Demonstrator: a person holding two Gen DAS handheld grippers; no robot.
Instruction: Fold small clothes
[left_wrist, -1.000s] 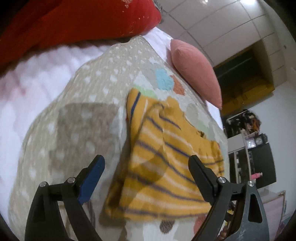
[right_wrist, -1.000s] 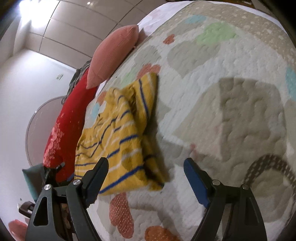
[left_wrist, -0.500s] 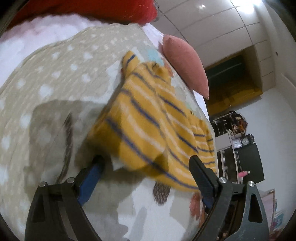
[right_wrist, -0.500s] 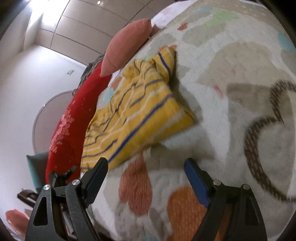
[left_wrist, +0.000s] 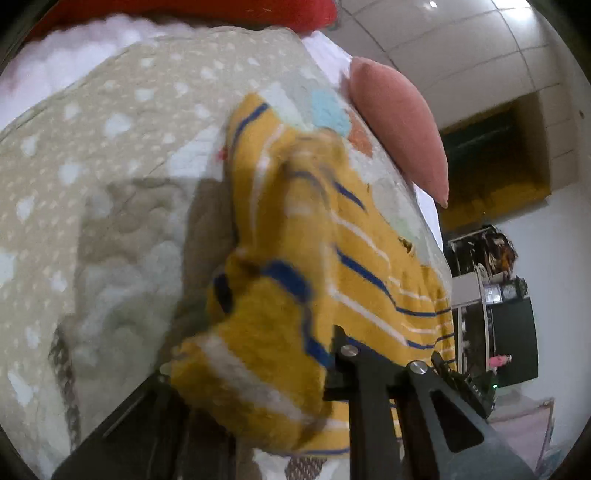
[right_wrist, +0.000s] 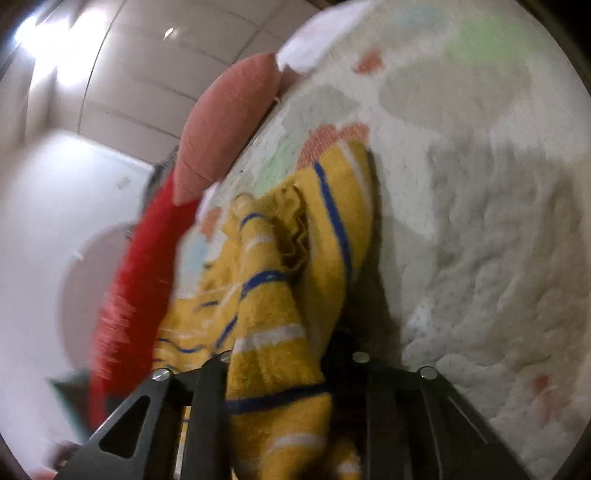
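Observation:
A yellow garment with blue and white stripes lies partly folded on a patterned quilt. My left gripper is shut on the garment's near edge, with cloth bunched between the jaws and lifted off the quilt. In the right wrist view the same garment is pinched in my right gripper, which is shut on its near edge. The cloth hides the fingertips of both grippers.
A pink cushion lies at the far end of the quilt and also shows in the right wrist view. A red pillow lies along the bed's side. Dark shelves stand beyond the bed.
Both grippers were open above the garment. They have moved down to its near edge, closed on it, and the cloth is now lifted and bunched.

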